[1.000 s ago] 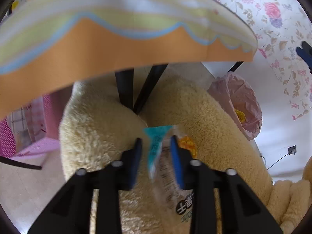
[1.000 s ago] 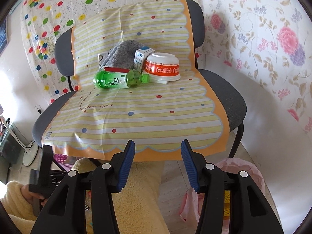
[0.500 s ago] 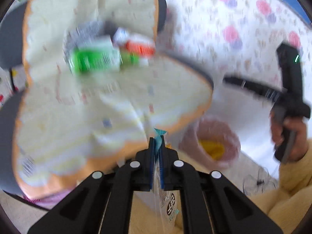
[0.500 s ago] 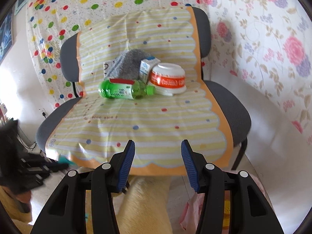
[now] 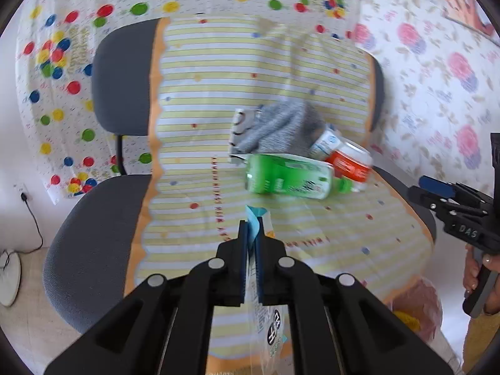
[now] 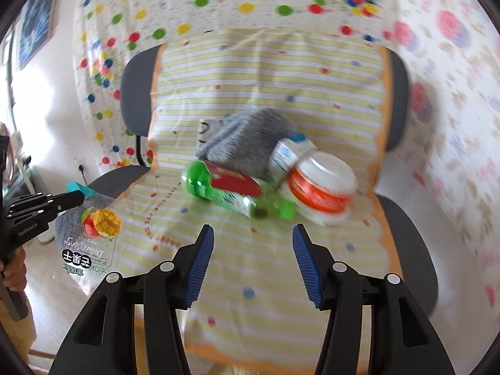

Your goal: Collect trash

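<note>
My left gripper (image 5: 252,234) is shut on the teal top edge of a clear dried-mango snack wrapper (image 5: 271,325), which hangs below the jaws in front of the chair. In the right wrist view the same wrapper (image 6: 90,243) dangles at the left from the left gripper (image 6: 79,194). My right gripper (image 6: 252,261) is open with nothing between its fingers, above the front of the seat. On the seat lie a green bottle (image 6: 231,192), an orange-and-white bowl (image 6: 322,187), a small carton (image 6: 289,153) and a grey cloth (image 6: 247,140). The right gripper (image 5: 437,189) shows at the left wrist view's right edge.
A grey office chair (image 5: 90,206) carries a yellow striped plastic sheet (image 5: 200,93). A pink trash bag (image 5: 418,306) with something yellow inside stands on the floor at the lower right. Dotted and floral sheets cover the wall behind. A cable and white base (image 5: 9,275) lie on the floor at left.
My left gripper closed on the wrapper and lifted it from under the chair's edge to above the seat's front. My right gripper moved closer to the seat, and the bottle and bowl loom larger.
</note>
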